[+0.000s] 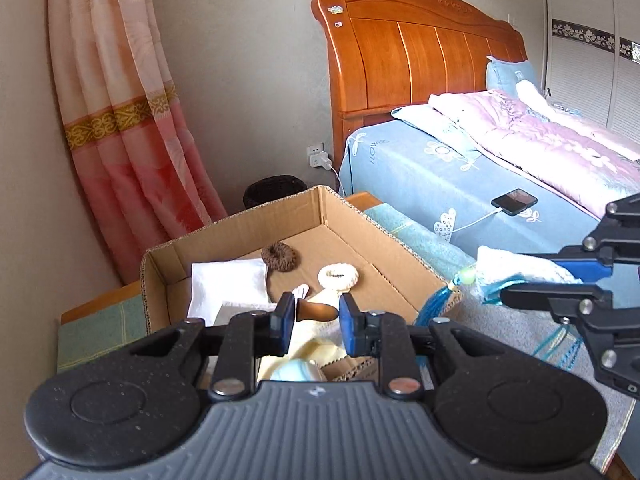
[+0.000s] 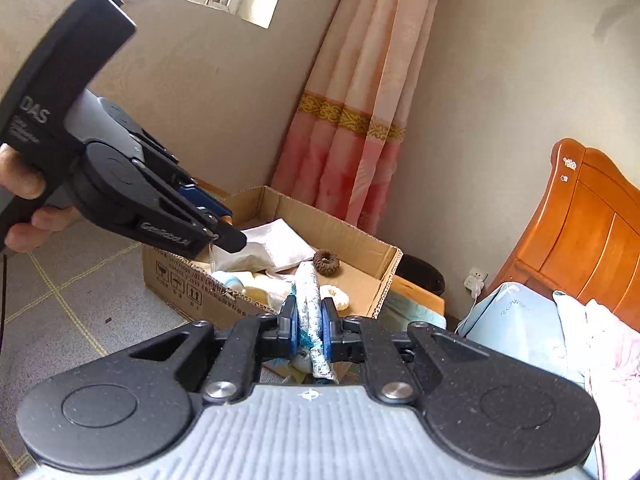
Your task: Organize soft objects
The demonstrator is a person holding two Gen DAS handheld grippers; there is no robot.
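Note:
An open cardboard box [image 1: 360, 216] [image 2: 280, 200] holds a brown scrunchie [image 1: 279, 256] [image 2: 326, 262], a cream scrunchie [image 1: 338, 277] [image 2: 338, 298], a white cloth [image 1: 226, 284] [image 2: 276, 244] and pale yellow soft pieces [image 1: 316, 350]. My left gripper [image 1: 318, 320] [image 2: 230, 226] hovers over the box's near side. A small brown piece [image 1: 316, 310] shows between its pads, with a thin gap at the right pad. My right gripper [image 2: 310, 322] [image 1: 512, 276] is shut on a white-and-blue fabric pouch [image 2: 310, 300] [image 1: 516, 270] with a teal tassel [image 1: 432, 308], beside the box.
A bed with a blue sheet [image 1: 420, 168] and a pink quilt stands to the right, a charging phone [image 1: 514, 202] on it. A wooden headboard [image 1: 420, 52], a pink curtain [image 1: 120, 120] and a dark wicker bin [image 1: 274, 192] stand behind the box. A hand [image 2: 24, 184] holds the left gripper.

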